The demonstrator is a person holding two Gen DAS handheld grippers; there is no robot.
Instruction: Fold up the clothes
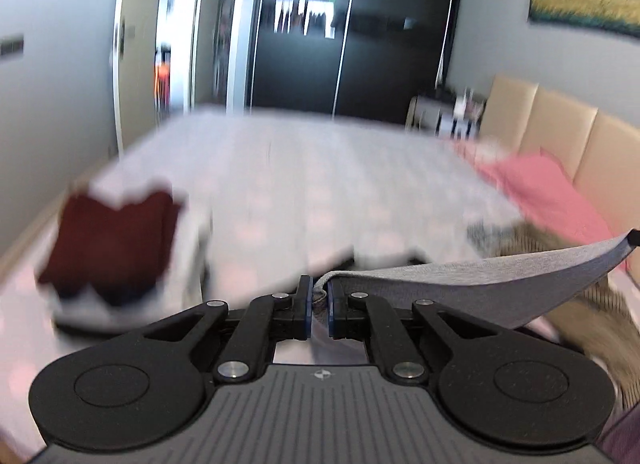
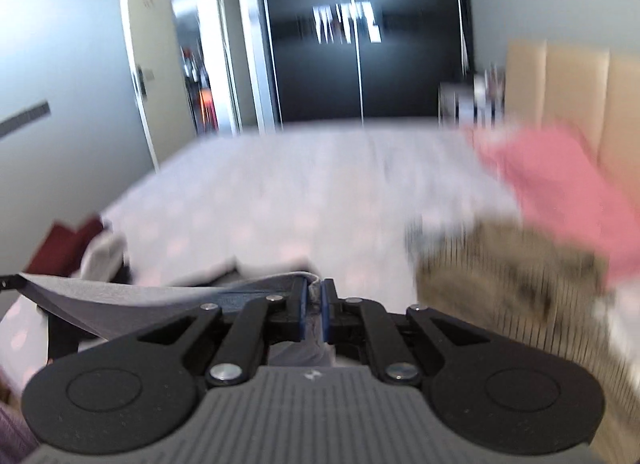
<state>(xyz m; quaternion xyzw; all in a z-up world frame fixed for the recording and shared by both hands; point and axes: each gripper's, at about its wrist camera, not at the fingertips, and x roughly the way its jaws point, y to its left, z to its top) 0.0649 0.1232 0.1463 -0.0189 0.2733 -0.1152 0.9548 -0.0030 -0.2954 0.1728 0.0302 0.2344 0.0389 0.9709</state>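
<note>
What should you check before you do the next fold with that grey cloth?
1. Left gripper pinching the grey cloth: ok.
2. Right gripper pinching the same cloth: ok.
3. Cloth stretched between both grippers: ok, its top edge runs nearly straight.
4. Open space on the bed ahead: ok.
5. Dark red clothes on the left and pink clothes on the right out of the way: ok.
6. Cloth's lower edge hanging free: cannot tell, it is hidden below the grippers.
</note>
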